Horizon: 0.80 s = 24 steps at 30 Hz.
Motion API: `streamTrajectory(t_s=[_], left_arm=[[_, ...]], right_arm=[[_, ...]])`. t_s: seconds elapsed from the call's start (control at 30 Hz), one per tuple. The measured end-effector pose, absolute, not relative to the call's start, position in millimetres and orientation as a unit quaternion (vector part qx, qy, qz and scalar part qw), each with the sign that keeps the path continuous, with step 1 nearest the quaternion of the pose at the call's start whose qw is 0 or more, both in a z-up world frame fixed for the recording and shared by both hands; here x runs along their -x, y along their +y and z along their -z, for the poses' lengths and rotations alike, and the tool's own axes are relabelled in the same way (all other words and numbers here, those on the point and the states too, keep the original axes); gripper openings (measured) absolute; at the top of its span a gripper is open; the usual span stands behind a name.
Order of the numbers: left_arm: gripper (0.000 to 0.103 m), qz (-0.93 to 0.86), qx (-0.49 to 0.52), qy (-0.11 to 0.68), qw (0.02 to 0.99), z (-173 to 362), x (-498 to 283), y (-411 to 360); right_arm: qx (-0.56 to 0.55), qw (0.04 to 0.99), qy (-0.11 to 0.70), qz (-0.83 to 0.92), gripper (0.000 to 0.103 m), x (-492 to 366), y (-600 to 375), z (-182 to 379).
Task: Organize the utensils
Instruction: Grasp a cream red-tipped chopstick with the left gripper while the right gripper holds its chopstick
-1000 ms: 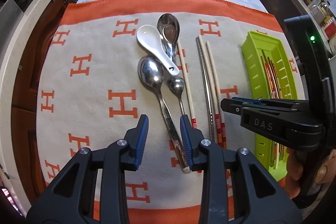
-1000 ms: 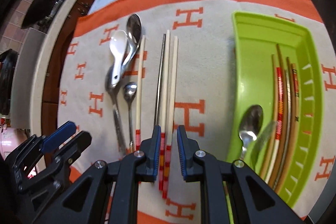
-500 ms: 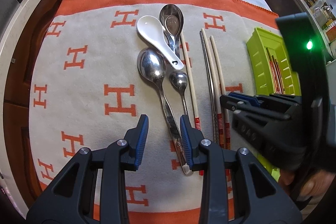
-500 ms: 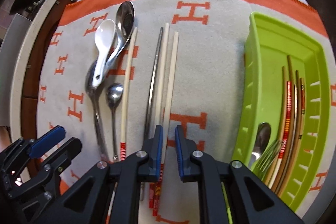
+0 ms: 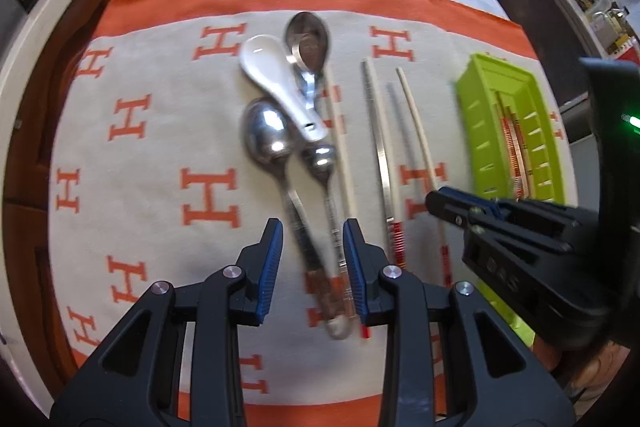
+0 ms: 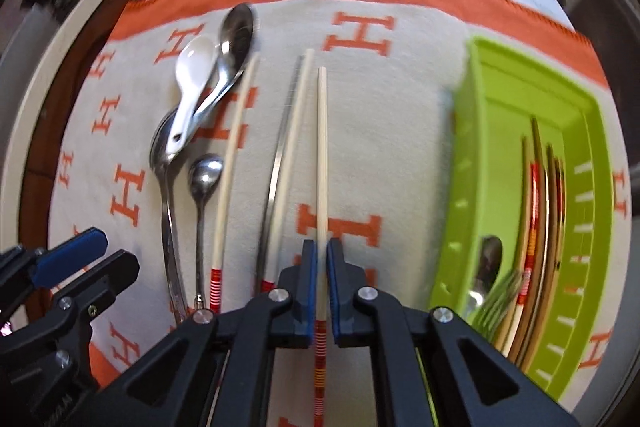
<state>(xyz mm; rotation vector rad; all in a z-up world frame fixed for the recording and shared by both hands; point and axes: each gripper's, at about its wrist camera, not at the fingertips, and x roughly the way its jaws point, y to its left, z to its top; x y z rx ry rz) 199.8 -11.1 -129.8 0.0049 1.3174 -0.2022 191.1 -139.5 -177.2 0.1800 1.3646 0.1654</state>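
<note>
The right gripper [image 6: 322,291] is clenched on a pale wooden chopstick with a red-and-yellow banded handle [image 6: 321,155], its blue pads pressed against the shaft just above the bands. The tip points away from the camera, and the stick seems to be raised a little off the beige cloth with orange H letters [image 6: 392,131], though the pictures do not settle this.

The green plastic utensil tray [image 6: 474,155] is the landmark. It lies to the right of the gripped chopstick and well apart from it. Inside it already rest several brown and banded chopsticks [image 6: 538,187], a steel spoon [image 6: 486,259] and a fork [image 6: 498,297], so part of the sorting looks done.

Left of the tray, beyond the held stick, a flat steel chopstick [image 6: 276,163] and a second pale chopstick [image 6: 294,147] lie side by side on the cloth. Farther from the tray lies a third pale chopstick [image 6: 232,155], then a small steel spoon [image 6: 204,171], a white ceramic soup spoon [image 6: 188,87] resting across two large steel spoons [image 6: 236,31].

The left gripper [image 5: 312,267] is released, its jaws wide apart over the handle ends of the long spoon handle [image 5: 298,223] and the small spoon, holding nothing.

By my judgement the task is roughly half done: one chopstick is in hand for the tray, and three chopsticks and four spoons are still on the cloth.
</note>
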Motion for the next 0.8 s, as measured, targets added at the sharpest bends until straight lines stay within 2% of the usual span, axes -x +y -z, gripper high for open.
streamTrajectory(t_s=[0.3, 0.5, 0.8], left_arm=[[0.028, 0.136, 0.028, 0.642, 0.754, 142, -230, -49], [0.028, 0.138, 0.026, 0.668, 0.731, 164, -238, -71], [0.028, 0.138, 0.015, 0.672, 0.728, 175, -237, -86]], right_arm=[[-0.216, 0.774, 0.587, -0.099, 0.005, -159, -198, 142], [-0.248, 0.784, 0.562, -0.091, 0.005, -142, -226, 126], [-0.267, 0.777, 0.563, -0.09, 0.005, -133, -244, 135]])
